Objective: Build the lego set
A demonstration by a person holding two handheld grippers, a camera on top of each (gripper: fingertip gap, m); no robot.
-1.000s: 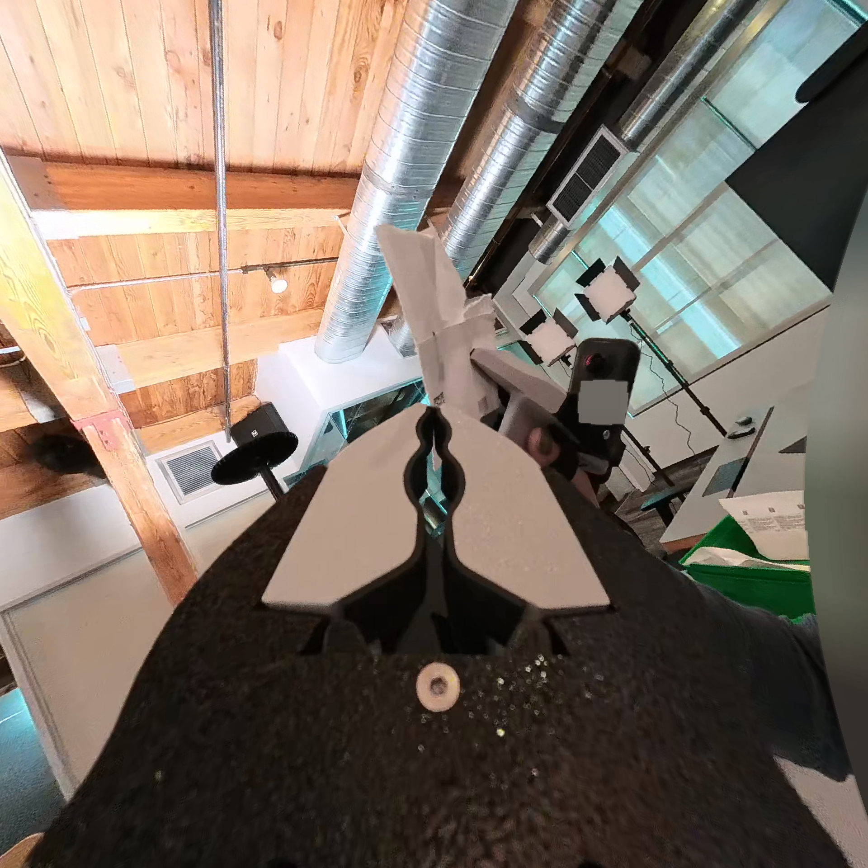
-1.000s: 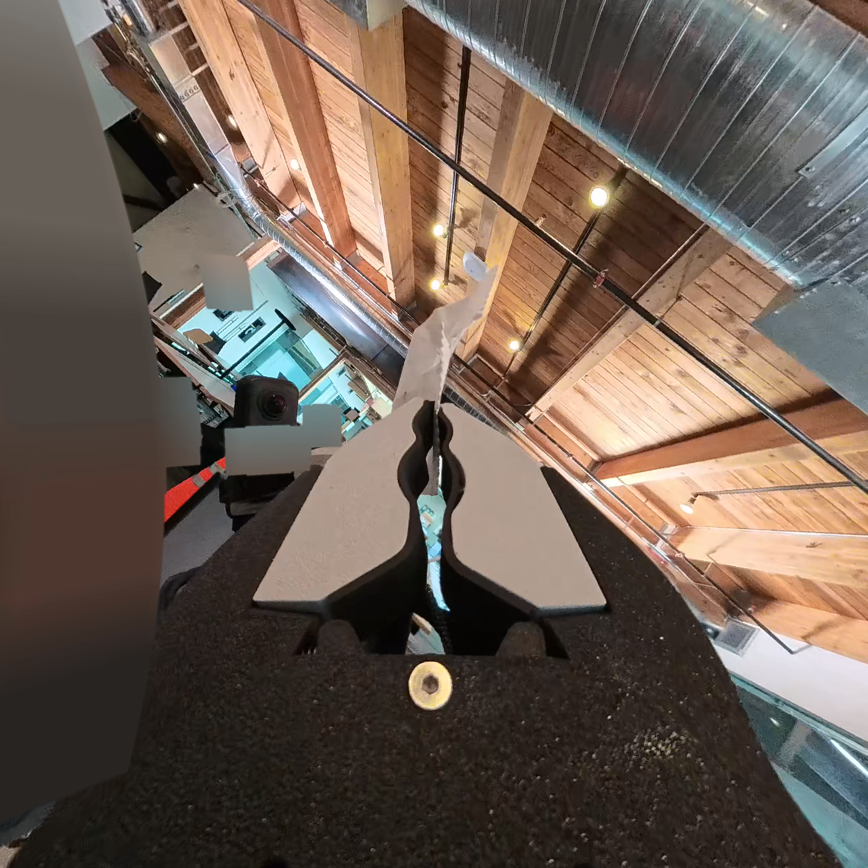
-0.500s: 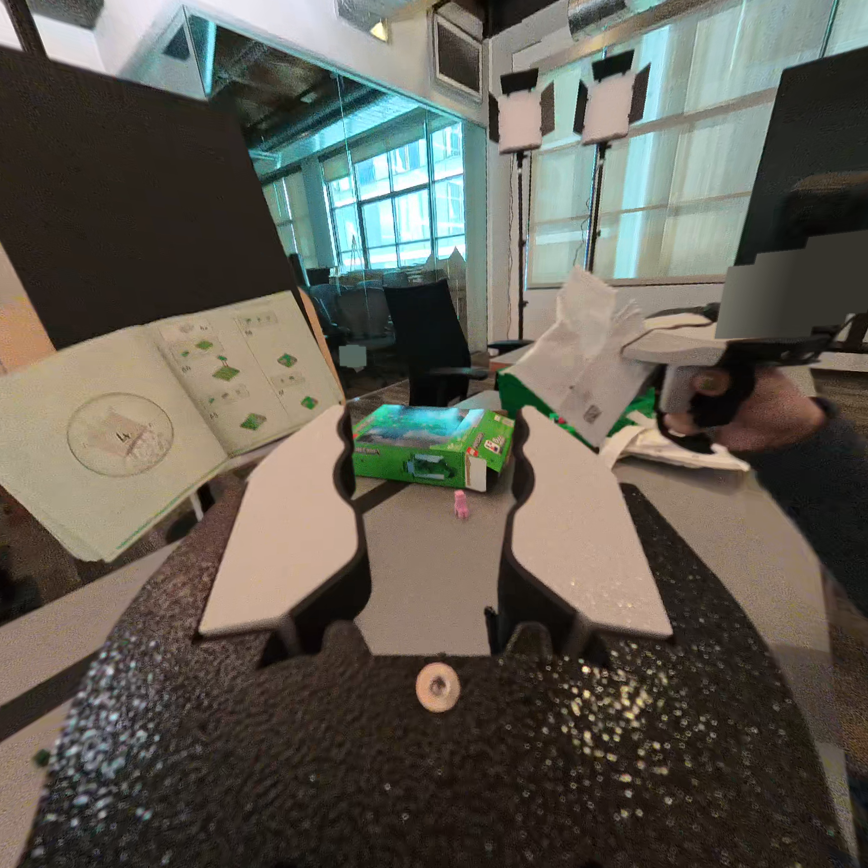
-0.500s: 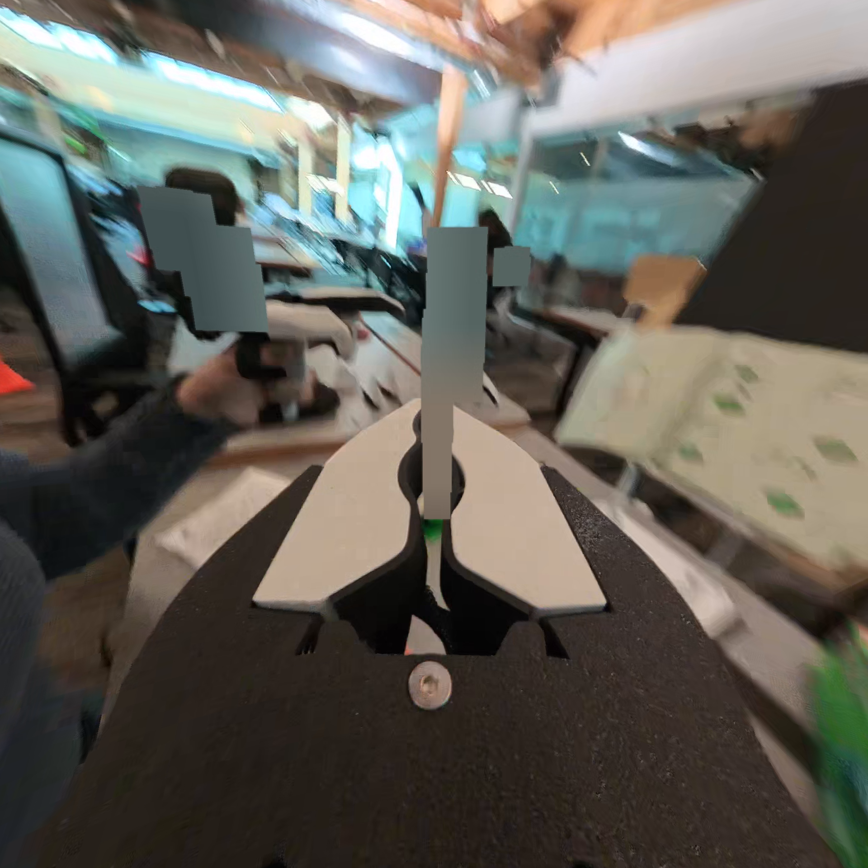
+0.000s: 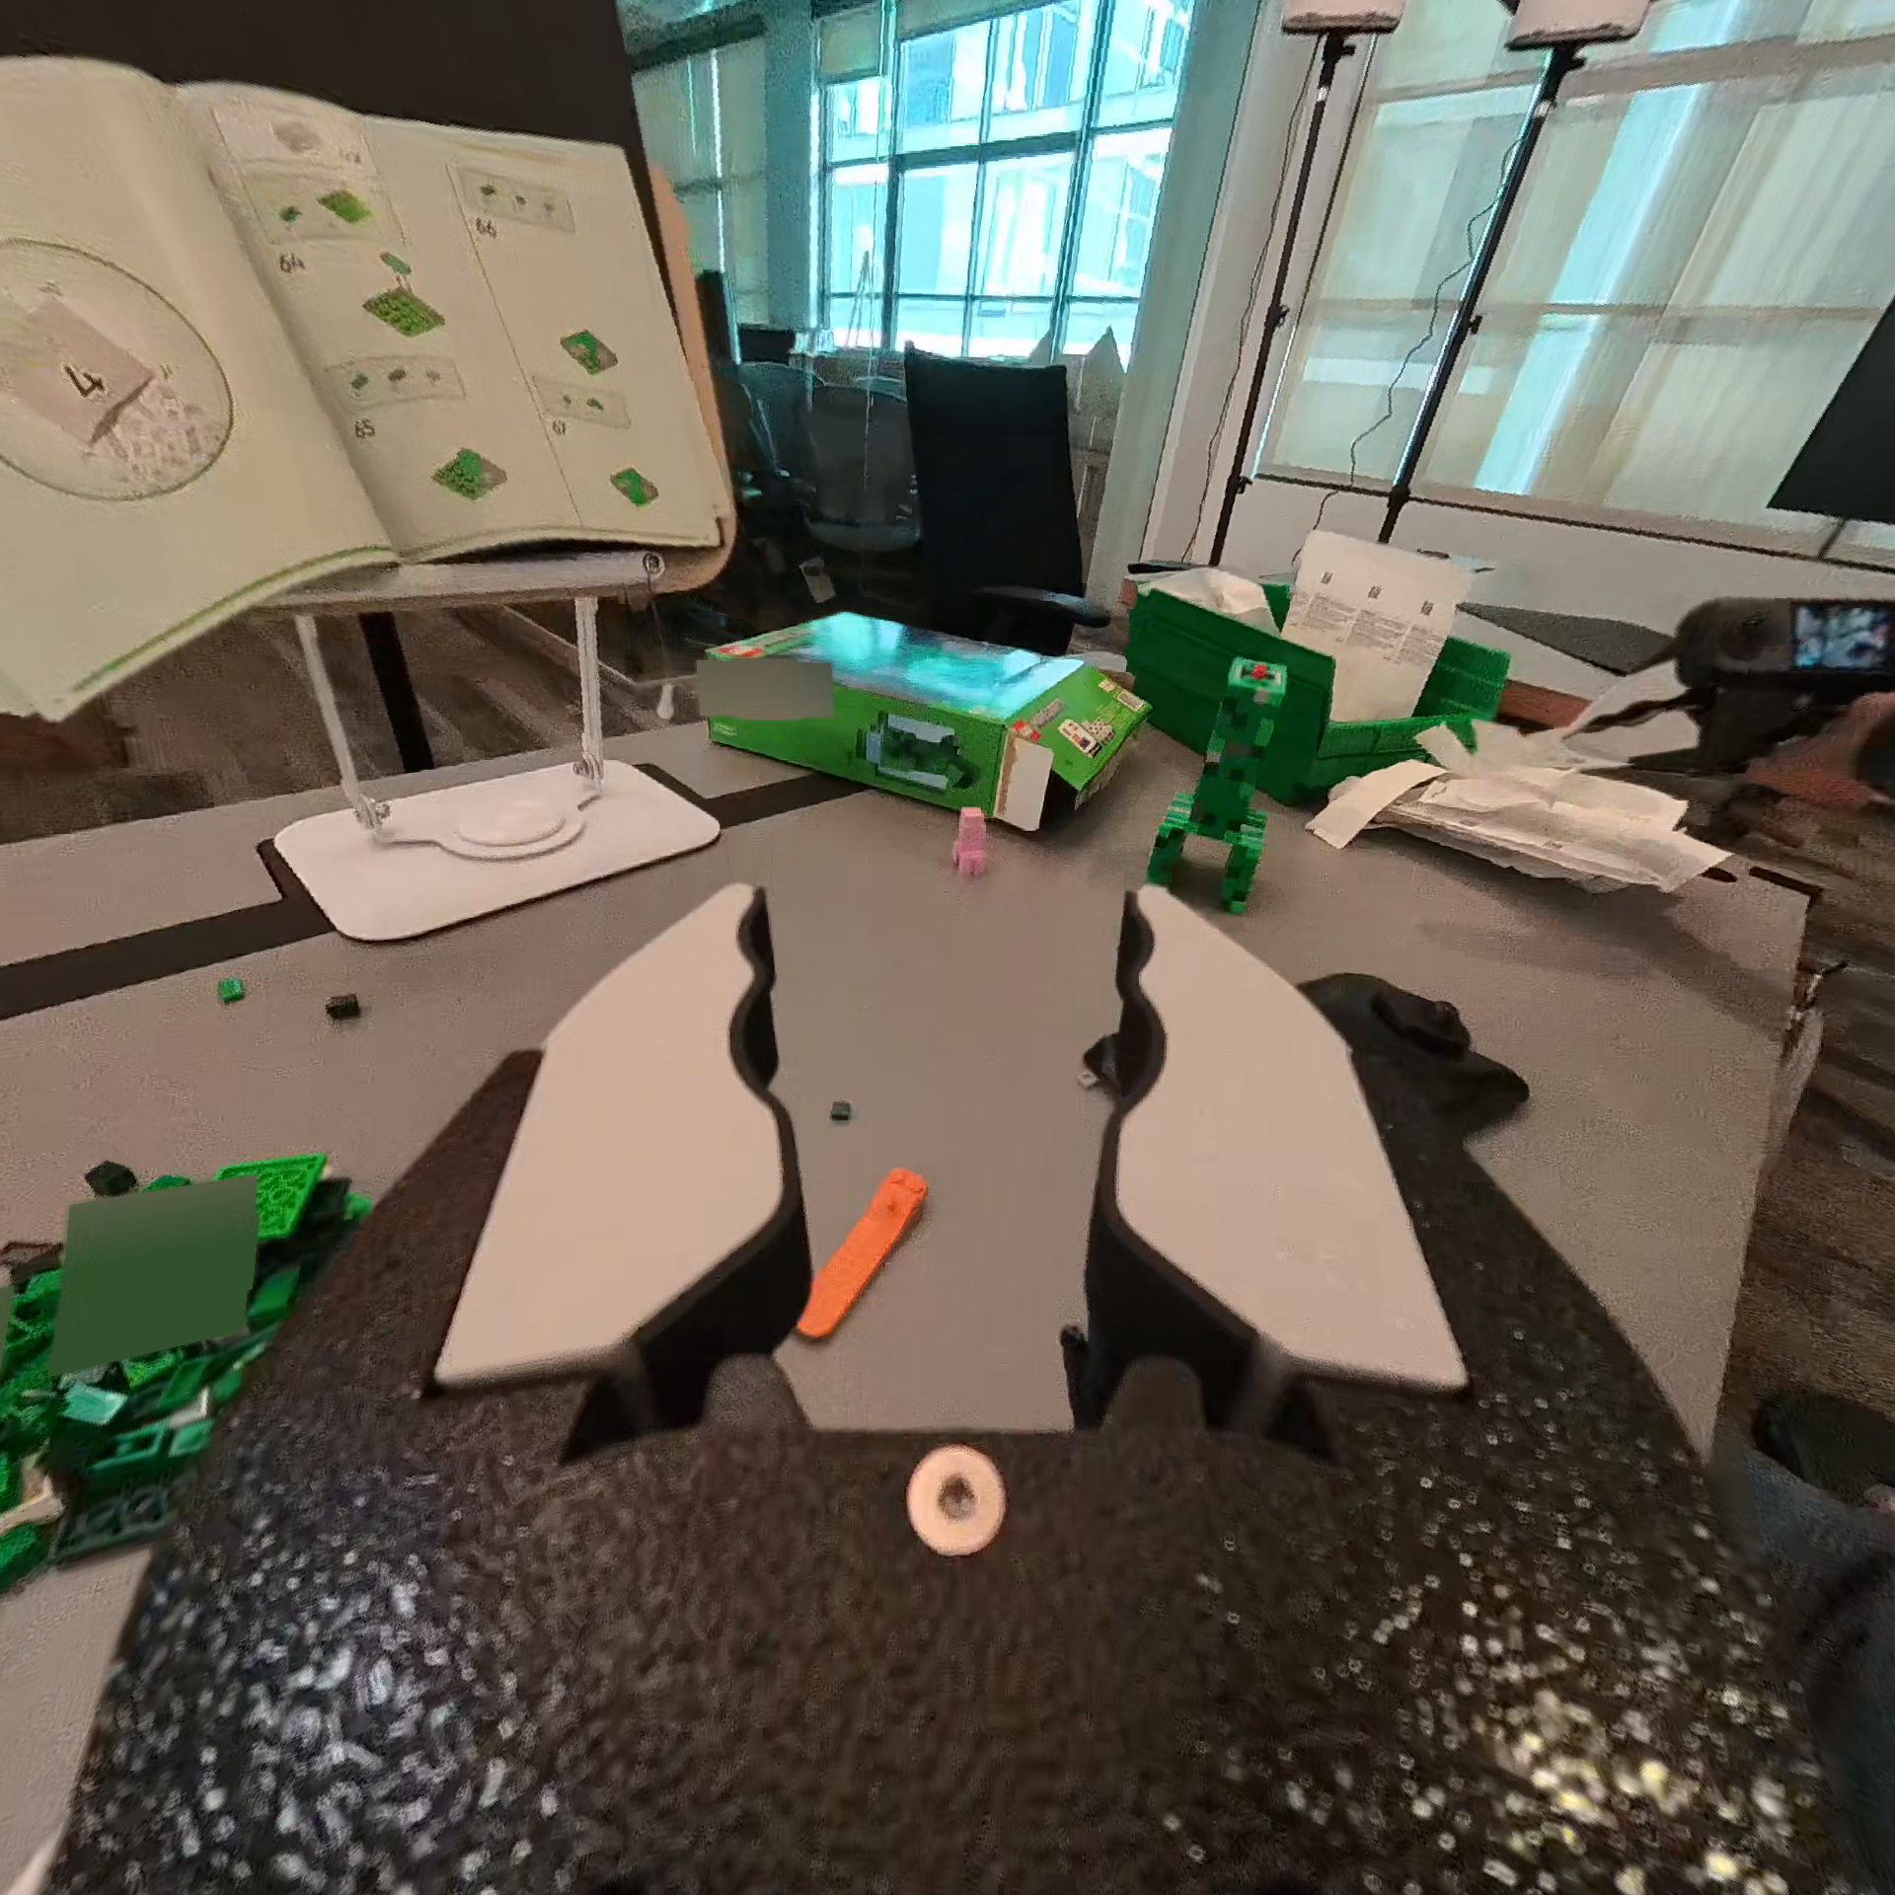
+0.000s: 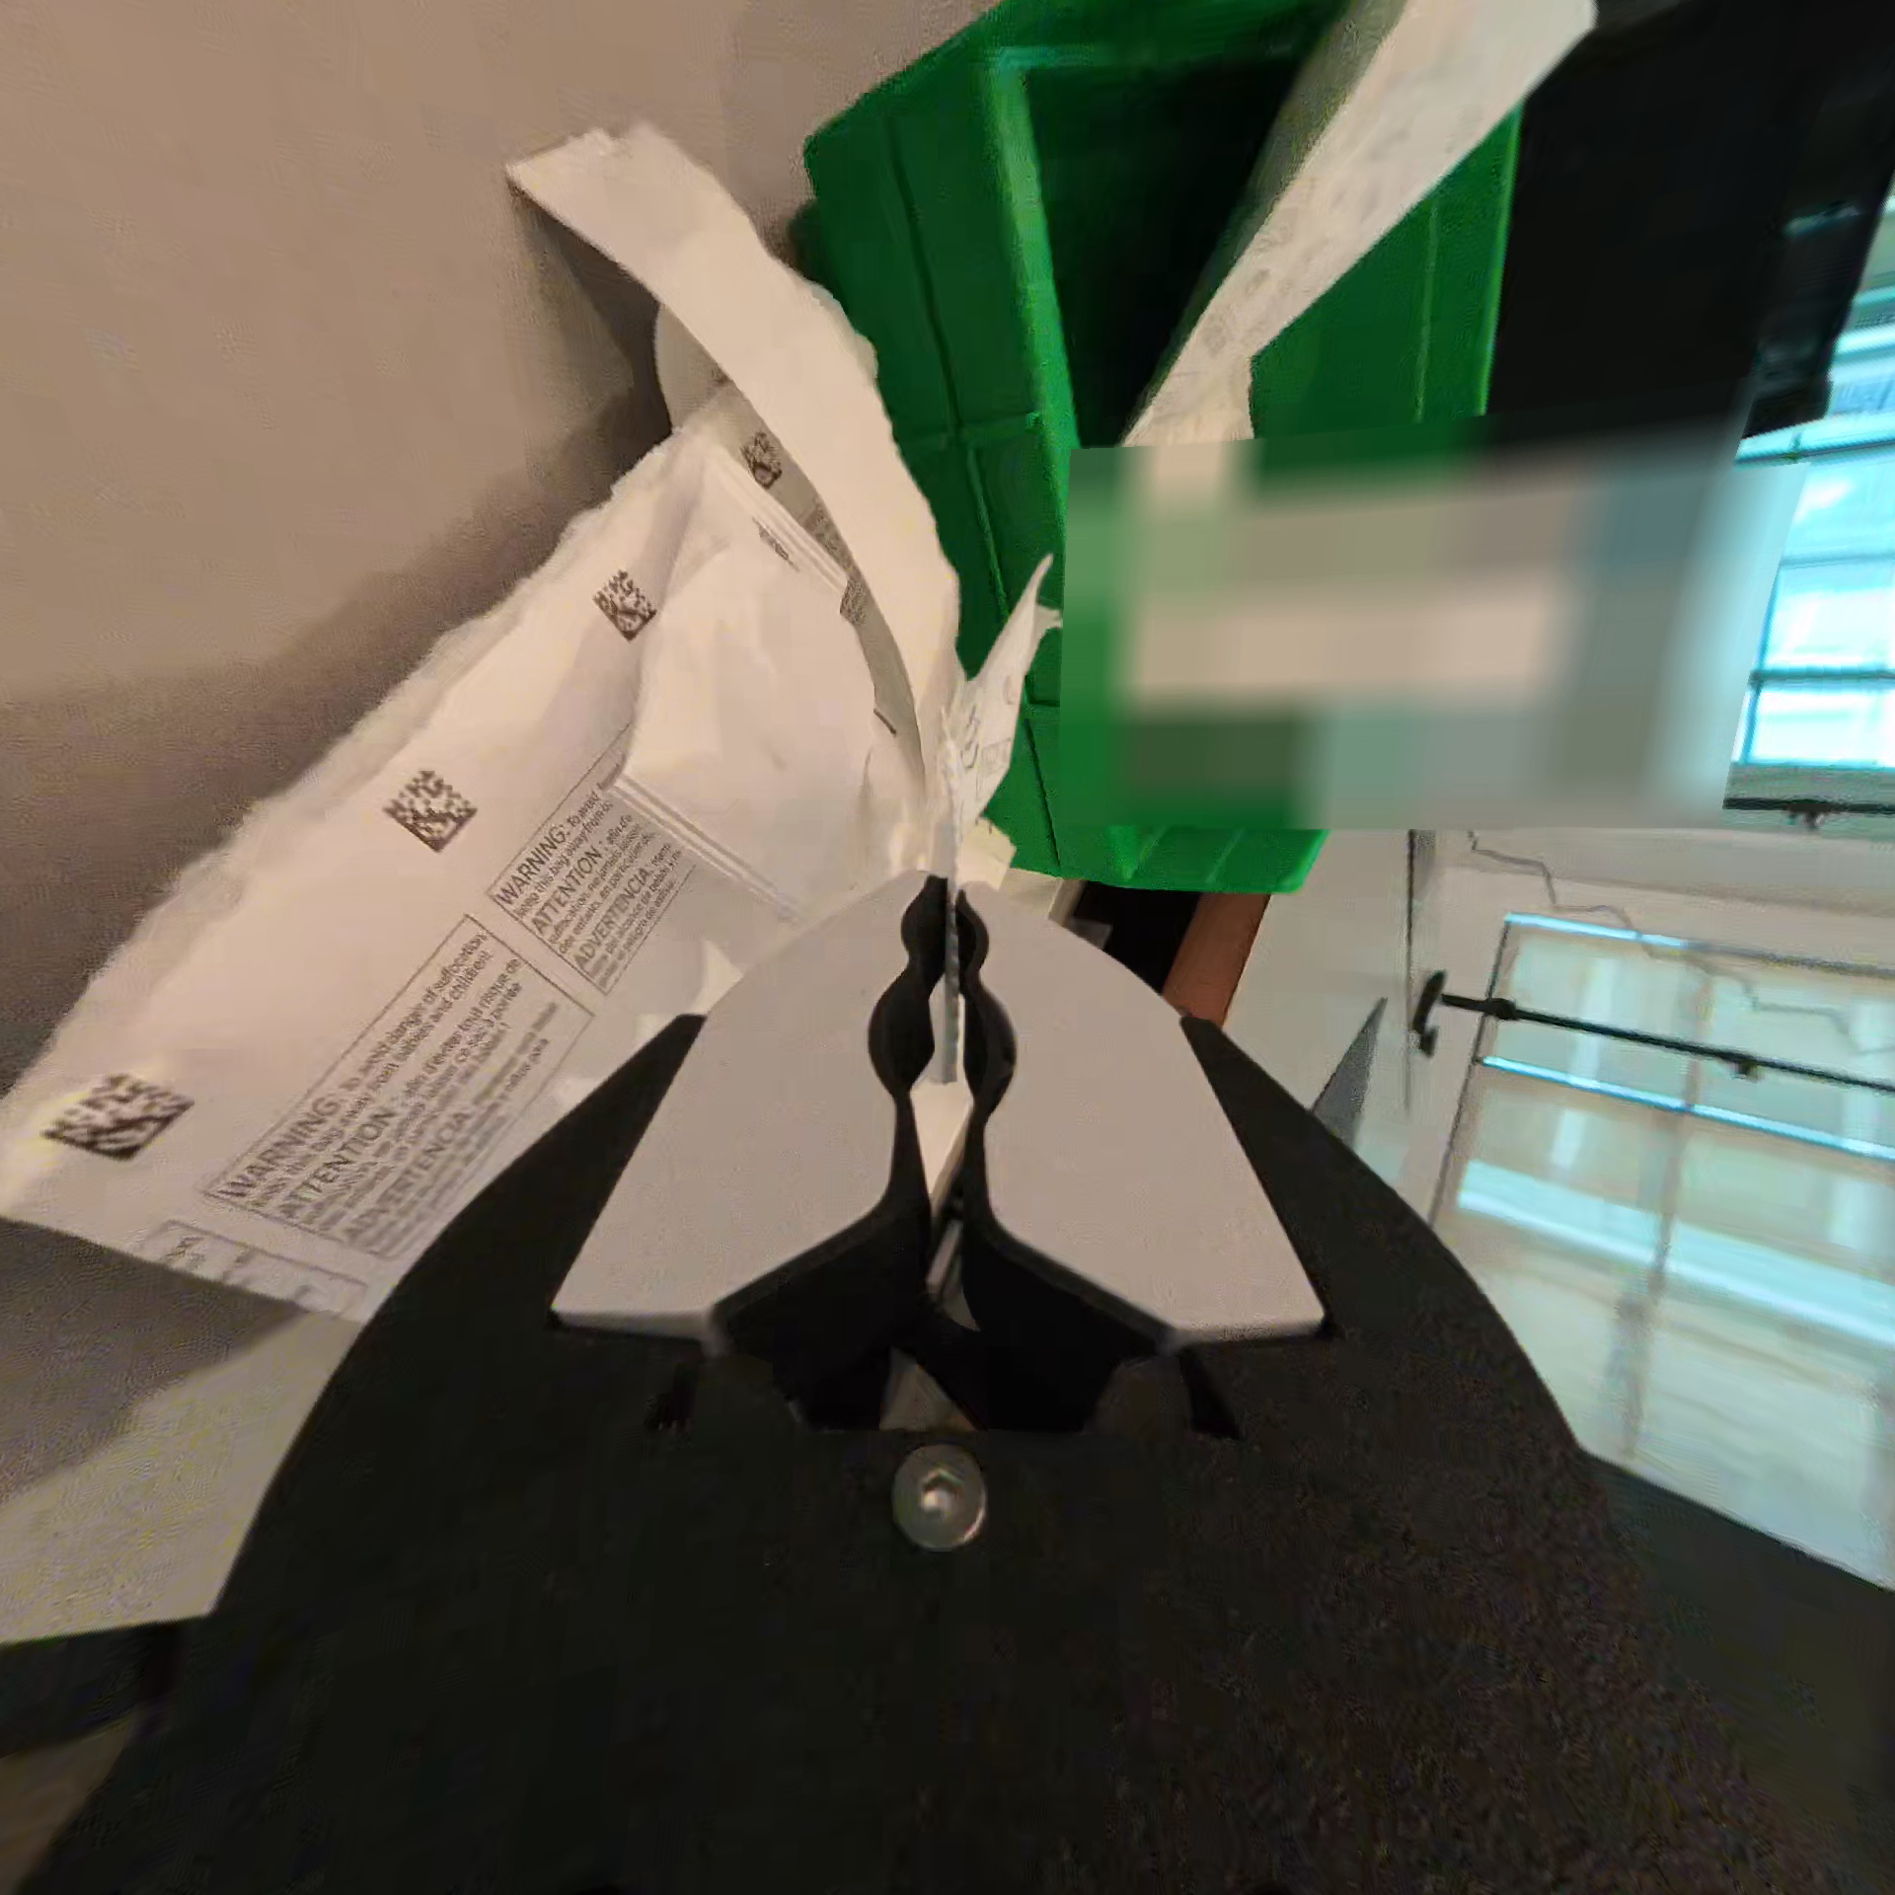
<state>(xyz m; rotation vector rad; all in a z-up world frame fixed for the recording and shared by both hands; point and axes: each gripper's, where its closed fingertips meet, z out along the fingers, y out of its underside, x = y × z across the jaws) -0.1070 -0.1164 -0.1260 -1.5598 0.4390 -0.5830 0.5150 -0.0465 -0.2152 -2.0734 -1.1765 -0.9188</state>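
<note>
Green bin [image 5: 1210,656]: on the far right of the grey worktop [image 5: 954,984], holding white paper bags [image 5: 1369,615] that stand up out of it; more emptied bags [image 5: 1518,820] lie just beside it. In the right wrist view the bin [image 6: 923,308] shows with a printed bag [image 6: 461,872] lying next to it.

Green lego box [image 5: 923,728]: on its side, end flap open; contents not visible.

Loose green bricks [image 5: 144,1364]: heaped at the worktop's left edge.

Built green figure [image 5: 1220,790]: upright near the box, a small pink figure [image 5: 970,841] close by.

Orange tool [image 5: 863,1251]: flat on the worktop.

Left hand-held gripper [image 5: 943,923]: above the worktop, fingers spread wide, holding nothing.

Right hand-held gripper [image 6: 949,902]: pinched tight on a torn white paper strip [image 6: 964,759] beside the bin.

Instruction booklet [image 5: 338,338]: open on a white stand [image 5: 492,841]; printing present, not transcribed.
</note>
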